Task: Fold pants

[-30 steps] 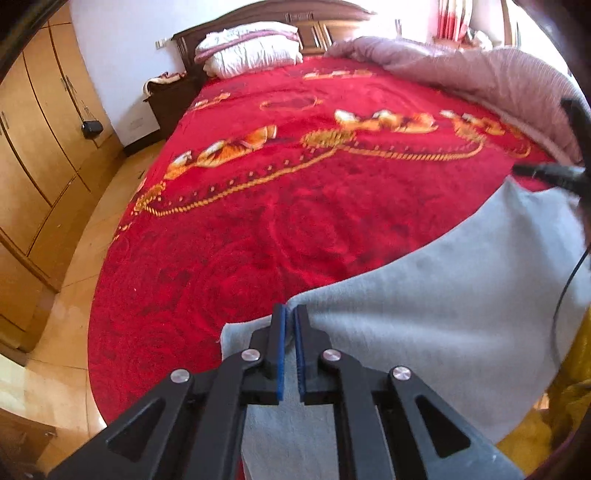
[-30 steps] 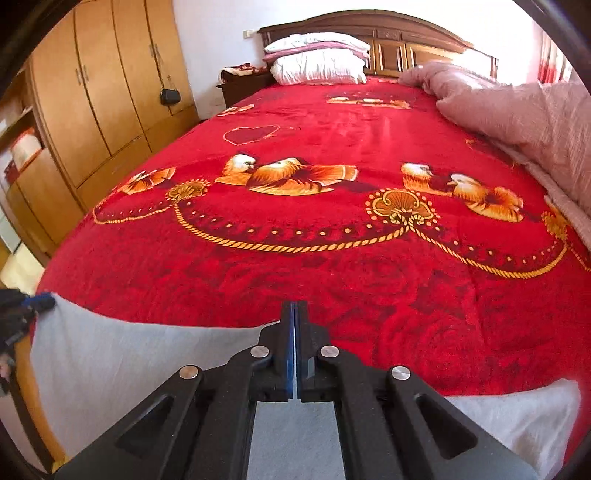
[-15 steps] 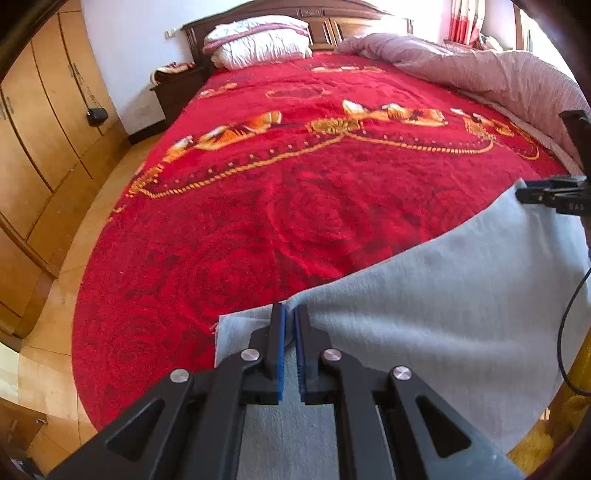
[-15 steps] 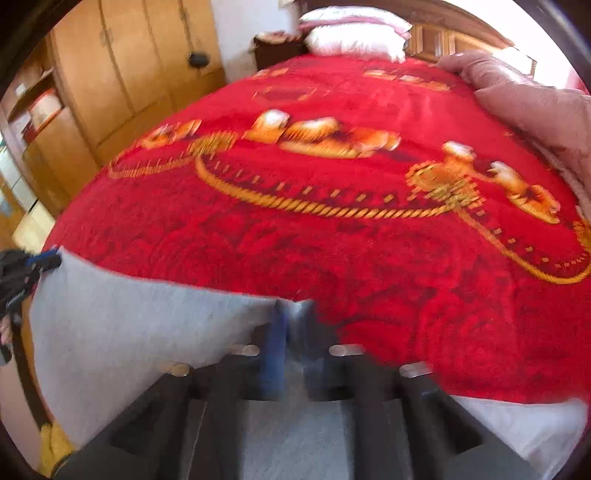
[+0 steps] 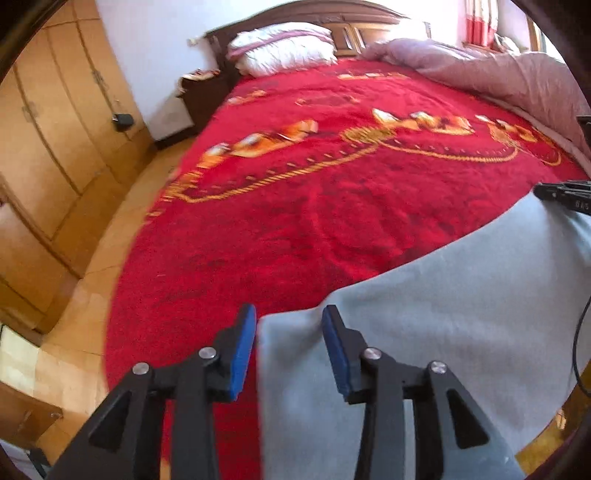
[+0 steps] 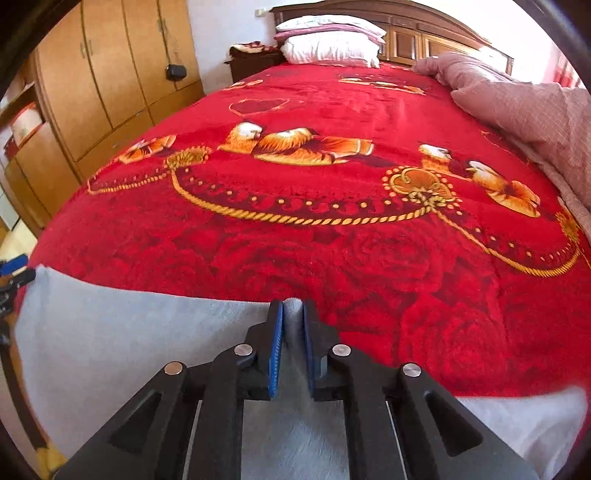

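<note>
Grey pants (image 5: 443,317) lie flat on the near end of a red bed blanket (image 5: 332,206). My left gripper (image 5: 290,328) is open, its jaws either side of the pants' left corner without pinching it. In the right wrist view the pants (image 6: 129,332) spread to the left, and my right gripper (image 6: 293,317) stands slightly open around their upper edge, with cloth between the pads. The right gripper also shows at the right edge of the left wrist view (image 5: 561,194). The left gripper shows at the left edge of the right wrist view (image 6: 14,275).
White pillows (image 6: 328,48) and a wooden headboard (image 6: 424,33) are at the far end. A pink quilt (image 6: 524,114) lies along the right side. Wooden wardrobes (image 6: 99,74) stand left, across a strip of tiled floor (image 5: 122,236).
Both grippers were shut on the pants' edge and have opened, the left wide, the right a little. The pants now lie on the blanket.
</note>
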A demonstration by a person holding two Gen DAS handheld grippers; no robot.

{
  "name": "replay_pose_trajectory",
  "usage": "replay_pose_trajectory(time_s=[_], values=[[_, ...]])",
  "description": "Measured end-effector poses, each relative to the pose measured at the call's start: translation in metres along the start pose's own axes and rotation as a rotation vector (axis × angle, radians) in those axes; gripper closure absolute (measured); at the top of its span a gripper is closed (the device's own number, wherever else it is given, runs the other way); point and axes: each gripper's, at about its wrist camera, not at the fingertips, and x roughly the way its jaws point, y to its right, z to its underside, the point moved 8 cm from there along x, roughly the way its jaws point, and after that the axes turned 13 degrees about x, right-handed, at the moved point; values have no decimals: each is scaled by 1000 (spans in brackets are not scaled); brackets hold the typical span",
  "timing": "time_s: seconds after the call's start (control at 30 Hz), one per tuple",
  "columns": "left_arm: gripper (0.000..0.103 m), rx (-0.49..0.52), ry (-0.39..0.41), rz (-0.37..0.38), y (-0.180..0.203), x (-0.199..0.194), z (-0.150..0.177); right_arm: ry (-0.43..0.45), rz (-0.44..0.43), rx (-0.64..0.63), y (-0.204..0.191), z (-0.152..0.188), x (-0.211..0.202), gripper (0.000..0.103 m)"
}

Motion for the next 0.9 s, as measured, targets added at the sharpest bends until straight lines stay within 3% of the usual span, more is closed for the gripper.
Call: replay_pose_trajectory(time_s=[0.07, 0.13, 0.27, 0.37, 0.4, 0.47, 0.57, 0.67, 0.77, 0.9], values=[[63, -19, -2, -48, -14, -9, 8, 26, 0, 9, -4, -3, -14, 86], [62, -82, -8, -43, -25, -14, 16, 31, -16, 5, -13, 0, -28, 81], [62, -250, -4, 122, -29, -13, 26, -38, -55, -61, -39, 22, -49, 80], [62, -292, 2, 215, -17, -5, 24, -86, -80, -99, -53, 39, -53, 80], [62, -289, -7, 212, -14, -2, 24, -96, -83, -99, -54, 43, -52, 79], [60, -259, -58, 135, -12, 12, 28, -122, -71, -94, -53, 54, -42, 78], [50, -252, -52, 36, -21, 18, 32, -179, -22, -43, -44, 70, -20, 76], [51, -278, -78, 0, -28, 10, 36, -183, -53, 5, -43, 72, -35, 76], [51, -282, -72, 57, -24, -9, 43, -166, -88, 10, -42, 77, -60, 72], [51, -310, -80, 144, -8, -22, 57, -149, -2, 33, -21, 96, -83, 65]])
